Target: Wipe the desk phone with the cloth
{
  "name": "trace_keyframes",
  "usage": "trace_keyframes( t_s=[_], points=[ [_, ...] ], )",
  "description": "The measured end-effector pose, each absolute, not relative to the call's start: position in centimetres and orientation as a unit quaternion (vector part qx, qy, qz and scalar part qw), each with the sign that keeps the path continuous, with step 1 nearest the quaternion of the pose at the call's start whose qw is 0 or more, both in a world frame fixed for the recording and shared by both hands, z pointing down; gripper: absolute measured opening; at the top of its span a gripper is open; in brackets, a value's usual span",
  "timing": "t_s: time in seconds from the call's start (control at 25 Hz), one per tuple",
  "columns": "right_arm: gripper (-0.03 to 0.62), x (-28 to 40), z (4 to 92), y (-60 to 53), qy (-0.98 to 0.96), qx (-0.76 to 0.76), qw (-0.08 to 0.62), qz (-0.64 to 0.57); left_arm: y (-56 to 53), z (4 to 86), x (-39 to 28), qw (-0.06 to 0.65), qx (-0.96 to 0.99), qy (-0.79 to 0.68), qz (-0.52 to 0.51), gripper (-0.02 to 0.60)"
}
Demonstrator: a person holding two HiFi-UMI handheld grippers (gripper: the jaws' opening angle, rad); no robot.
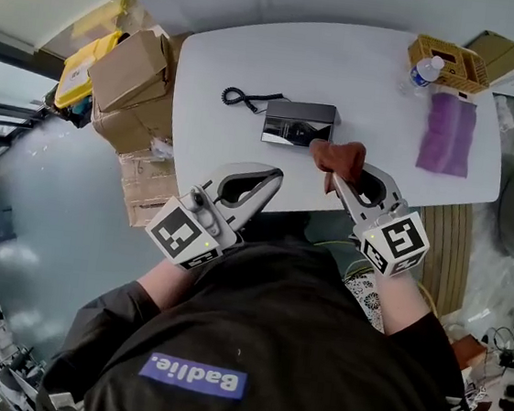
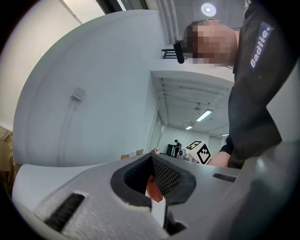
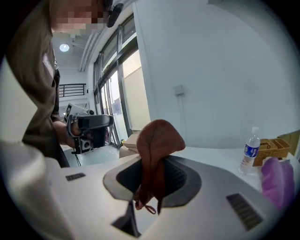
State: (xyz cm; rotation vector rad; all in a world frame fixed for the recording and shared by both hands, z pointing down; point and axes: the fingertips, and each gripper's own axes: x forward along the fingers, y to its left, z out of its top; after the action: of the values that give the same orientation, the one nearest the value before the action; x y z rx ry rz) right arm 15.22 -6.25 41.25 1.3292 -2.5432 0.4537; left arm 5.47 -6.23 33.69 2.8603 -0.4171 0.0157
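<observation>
The black desk phone (image 1: 299, 124) lies flat on the white table (image 1: 363, 83), its coiled cord (image 1: 246, 97) trailing left. My right gripper (image 1: 334, 174) is shut on a rust-brown cloth (image 1: 339, 156), held at the phone's near right corner. In the right gripper view the cloth (image 3: 159, 140) bunches above the right gripper's (image 3: 157, 164) tips, with a tail hanging between the jaws. My left gripper (image 1: 271, 176) hovers at the table's near edge, just short of the phone. Its jaws are shut with nothing in them. In the left gripper view, the left gripper (image 2: 152, 159) tilts up toward the wall.
A purple cloth (image 1: 448, 132) lies at the table's right side. Behind it stand a water bottle (image 1: 424, 72) and a yellow basket (image 1: 449, 61). Cardboard boxes (image 1: 128, 79) and a yellow case (image 1: 84, 65) crowd the floor to the left of the table.
</observation>
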Motion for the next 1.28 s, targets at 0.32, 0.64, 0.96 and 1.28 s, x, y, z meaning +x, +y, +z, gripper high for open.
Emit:
trace_keyframes(
  t_s=[0.32,0.64,0.96,1.28],
  points=[
    [0.089,22.1,46.7,-11.7,-0.856,0.469,0.139,0.168,-10.1,35.3,9.5,0.129,0.972,-0.194,0.01,0.009],
    [0.089,24.5,54.1,-16.7,-0.842,0.472,0.188,0.183,-11.1,35.5,10.4,0.141,0.965,-0.221,0.02,0.009],
    [0.087,21.5,59.2,-18.1,-0.859,0.417,0.255,0.153,-10.3,37.3,9.2,0.163,0.956,-0.239,0.046,0.009],
    [0.089,19.6,58.8,-15.2,-0.873,0.389,0.254,0.149,-9.6,37.0,8.9,0.165,0.957,-0.236,0.041,0.009]
  ],
)
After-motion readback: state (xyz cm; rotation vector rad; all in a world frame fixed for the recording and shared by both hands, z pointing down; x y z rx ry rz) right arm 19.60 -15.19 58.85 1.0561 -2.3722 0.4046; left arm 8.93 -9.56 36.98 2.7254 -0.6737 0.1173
